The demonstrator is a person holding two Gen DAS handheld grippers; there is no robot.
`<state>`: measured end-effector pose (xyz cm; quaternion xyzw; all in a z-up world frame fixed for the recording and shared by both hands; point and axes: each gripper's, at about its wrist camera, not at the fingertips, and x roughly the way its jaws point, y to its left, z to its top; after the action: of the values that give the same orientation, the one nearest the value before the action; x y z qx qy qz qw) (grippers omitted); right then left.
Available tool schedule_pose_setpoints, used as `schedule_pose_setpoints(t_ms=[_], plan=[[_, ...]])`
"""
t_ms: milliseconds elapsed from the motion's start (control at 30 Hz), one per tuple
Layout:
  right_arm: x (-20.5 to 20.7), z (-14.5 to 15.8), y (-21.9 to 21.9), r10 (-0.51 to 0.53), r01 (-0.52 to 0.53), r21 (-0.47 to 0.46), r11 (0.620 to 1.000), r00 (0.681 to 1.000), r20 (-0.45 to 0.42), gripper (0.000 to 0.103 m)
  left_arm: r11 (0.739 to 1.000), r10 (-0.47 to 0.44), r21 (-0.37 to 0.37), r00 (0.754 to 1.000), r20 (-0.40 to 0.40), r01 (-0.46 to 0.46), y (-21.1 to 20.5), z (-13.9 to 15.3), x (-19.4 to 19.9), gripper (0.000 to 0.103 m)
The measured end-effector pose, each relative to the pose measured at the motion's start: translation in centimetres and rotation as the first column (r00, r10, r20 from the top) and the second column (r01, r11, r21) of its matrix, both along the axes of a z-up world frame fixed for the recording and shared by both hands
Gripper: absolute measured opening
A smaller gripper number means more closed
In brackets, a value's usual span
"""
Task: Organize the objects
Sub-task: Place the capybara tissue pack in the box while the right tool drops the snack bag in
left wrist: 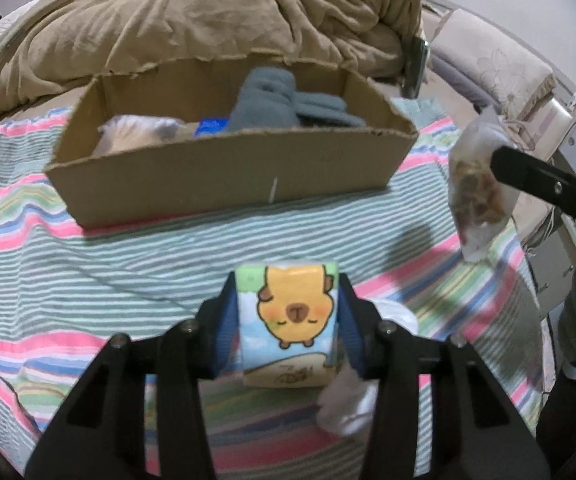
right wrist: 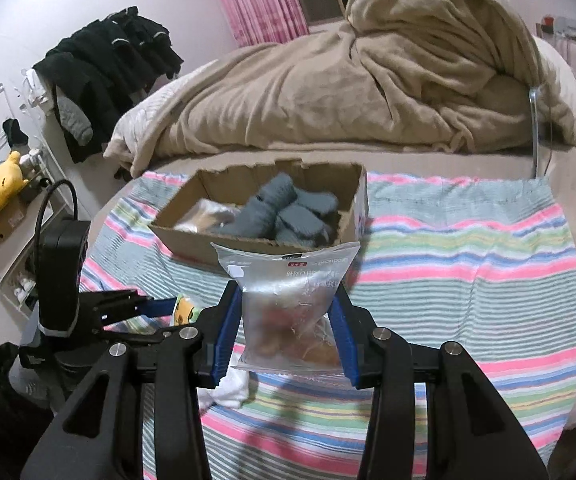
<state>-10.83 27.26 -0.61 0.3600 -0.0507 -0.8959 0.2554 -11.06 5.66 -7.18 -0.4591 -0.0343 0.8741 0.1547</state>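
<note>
On the striped towel (left wrist: 88, 256), spread across the bed, sits a shallow cardboard box (left wrist: 224, 176) with torn upper edges. Box contents: grey socks (left wrist: 276, 100), stacked at the 1 o'clock side of the interior; a pale wrapped item (left wrist: 136, 132) at the 9 o'clock end; a blue object (left wrist: 210, 126) between them, identity not determinable.

Left gripper (left wrist: 290, 320): jaws closed partway onto a tissue pack (left wrist: 290, 320) printed with a yellow cartoon animal. Both blue pads (left wrist: 228, 320) press its 2 sides. The pack is held at 6 o'clock from the box, well apart from it, above the towel.

Right gripper (right wrist: 288, 320): jaws closed partway onto a clear snack bag (right wrist: 288, 304) with brown contents. The bag stands upright between the pads, its sealed top edge overlapping the near wall of the box in the right wrist view. In the left wrist view the same bag hangs at 3 o'clock from the box, apart from it.

White crumpled cloth (left wrist: 352, 404) lies on the towel just beneath the left gripper, at 5 o'clock from the pack.

Tan blanket (right wrist: 368, 92) is heaped at 12 o'clock beyond the box. Dark clothing (right wrist: 104, 68) hangs at 10 o'clock in the right wrist view, with a yellow plush toy (right wrist: 6, 178) on shelving at 9 o'clock.
</note>
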Motion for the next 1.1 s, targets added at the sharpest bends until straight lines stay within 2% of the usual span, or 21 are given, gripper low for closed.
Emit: schedule_pose_setpoints(t_ms=[300,533,1100], plan=[[-0.5,2.6,-1.0,0.005,-0.005,-0.001,1.0,0.998,-0.057,0.046,0.998,0.052,0.044,0.994,-0.098,-0.047,-2.2,3.8,0.8,0.047],[-1.2,4.1,-1.5,0.008,-0.008,0.003,1.0,0.996,-0.092,0.046,0.996,0.077,0.051,0.984,-0.161,-0.07,-4.1,6.2,0.8,0.047],[-4.5,5.9,-2.1,0.0,-0.001,-0.008,1.0,0.99,-0.139,0.046,0.992,0.118,0.064,0.956,-0.267,-0.105,-6.1,10.2,-2.4,0.047]])
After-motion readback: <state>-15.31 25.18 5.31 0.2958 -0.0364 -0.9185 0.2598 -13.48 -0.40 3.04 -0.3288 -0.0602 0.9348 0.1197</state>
